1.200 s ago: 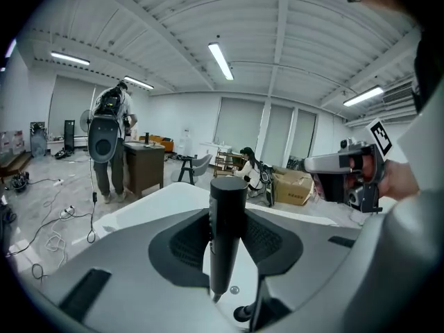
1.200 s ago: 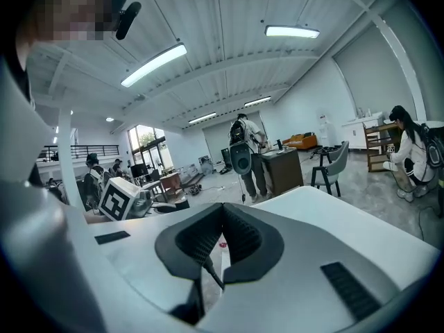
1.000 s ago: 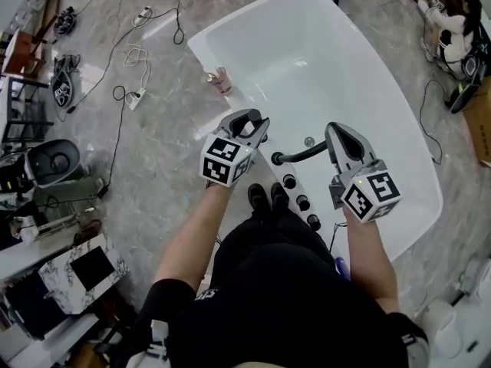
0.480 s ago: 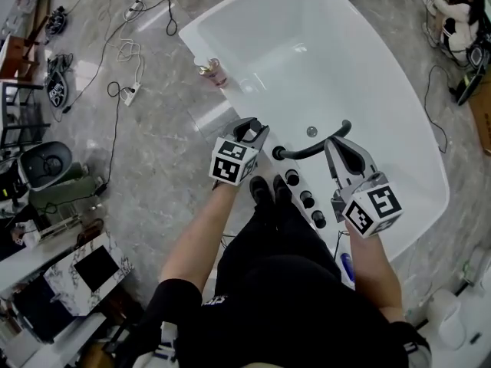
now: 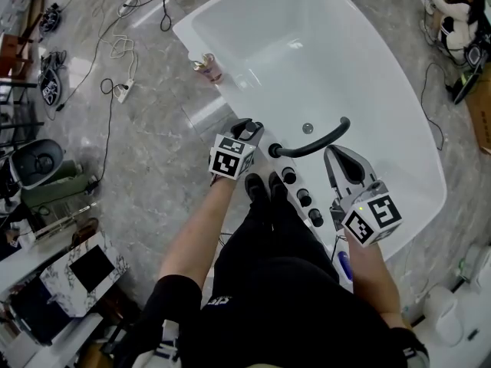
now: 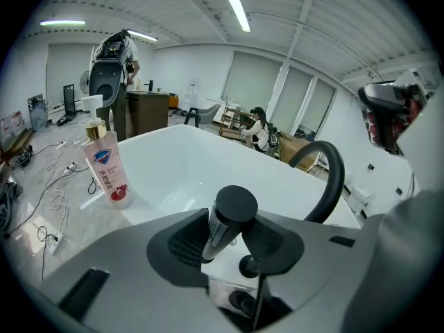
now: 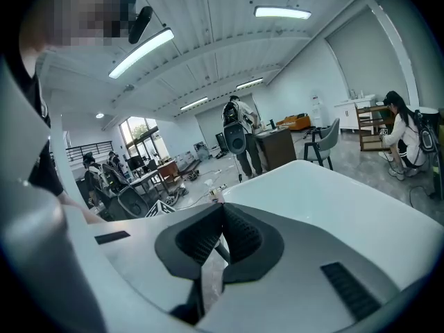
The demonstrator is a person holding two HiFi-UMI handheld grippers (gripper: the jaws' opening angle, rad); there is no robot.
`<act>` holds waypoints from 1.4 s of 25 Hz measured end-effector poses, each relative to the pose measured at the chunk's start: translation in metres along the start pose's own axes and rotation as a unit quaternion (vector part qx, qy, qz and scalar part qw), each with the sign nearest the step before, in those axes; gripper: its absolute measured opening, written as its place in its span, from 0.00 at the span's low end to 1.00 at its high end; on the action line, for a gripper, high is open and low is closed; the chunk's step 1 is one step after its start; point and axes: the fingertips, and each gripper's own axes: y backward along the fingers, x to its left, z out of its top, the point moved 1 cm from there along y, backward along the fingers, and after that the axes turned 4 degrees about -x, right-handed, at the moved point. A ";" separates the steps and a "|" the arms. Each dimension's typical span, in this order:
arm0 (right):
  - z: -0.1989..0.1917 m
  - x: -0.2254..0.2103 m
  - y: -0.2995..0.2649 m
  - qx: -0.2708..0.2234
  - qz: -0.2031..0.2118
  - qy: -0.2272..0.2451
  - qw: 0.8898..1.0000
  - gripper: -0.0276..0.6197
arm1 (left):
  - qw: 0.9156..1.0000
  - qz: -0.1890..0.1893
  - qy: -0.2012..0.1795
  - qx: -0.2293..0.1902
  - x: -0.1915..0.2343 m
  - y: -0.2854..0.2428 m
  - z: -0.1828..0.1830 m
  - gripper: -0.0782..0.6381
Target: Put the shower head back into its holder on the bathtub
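Note:
A white bathtub (image 5: 230,102) fills the top of the head view. My left gripper (image 5: 247,126) is low over its near rim, just left of the black curved faucet (image 5: 314,140). In the left gripper view the shower head (image 6: 234,205), a black round top on a grey handle, stands tilted between the jaws of my left gripper (image 6: 232,231). The jaws are opening: the handle leans by the left pad and white shows between it and the right pad. My right gripper (image 5: 337,153) hovers right of the faucet, shut with nothing in it (image 7: 223,210).
Three black knobs (image 5: 304,198) line the rim toward me. A pink soap bottle (image 5: 207,67) (image 6: 107,168) stands on the rim's far left. Cables and a power strip (image 5: 123,52) lie on the marble floor. My shoes (image 5: 265,190) touch the tub's side.
Both grippers have sunk toward the tub rim, the left one much more. The left one now sits close beside the faucet's base.

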 end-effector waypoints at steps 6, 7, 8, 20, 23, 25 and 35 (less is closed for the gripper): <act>0.000 0.008 0.003 0.002 0.003 -0.003 1.000 0.06 | 1.000 -0.007 -0.003 0.001 0.002 -0.004 0.007 0.33; 0.001 0.010 0.003 0.001 0.005 -0.003 1.000 0.06 | 1.000 -0.005 -0.004 0.003 0.002 -0.003 0.008 0.33; 0.001 0.013 0.004 0.000 0.008 -0.003 1.000 0.07 | 1.000 -0.004 -0.006 0.005 0.002 -0.002 0.008 0.33; -0.008 0.023 0.008 0.004 0.012 -0.002 1.000 0.06 | 0.999 -0.015 -0.022 0.030 -0.003 -0.008 -0.001 0.34; -0.007 0.026 0.008 0.001 0.013 0.002 1.000 0.06 | 1.000 -0.013 -0.010 0.022 0.000 -0.003 -0.005 0.37; -0.005 0.028 0.009 -0.005 0.013 0.003 1.000 0.06 | 1.000 -0.012 -0.015 0.013 -0.002 0.002 -0.001 0.40; 0.030 0.055 0.027 -0.039 0.024 0.019 0.999 0.06 | 0.999 0.012 -0.030 -0.044 -0.016 0.076 0.035 0.39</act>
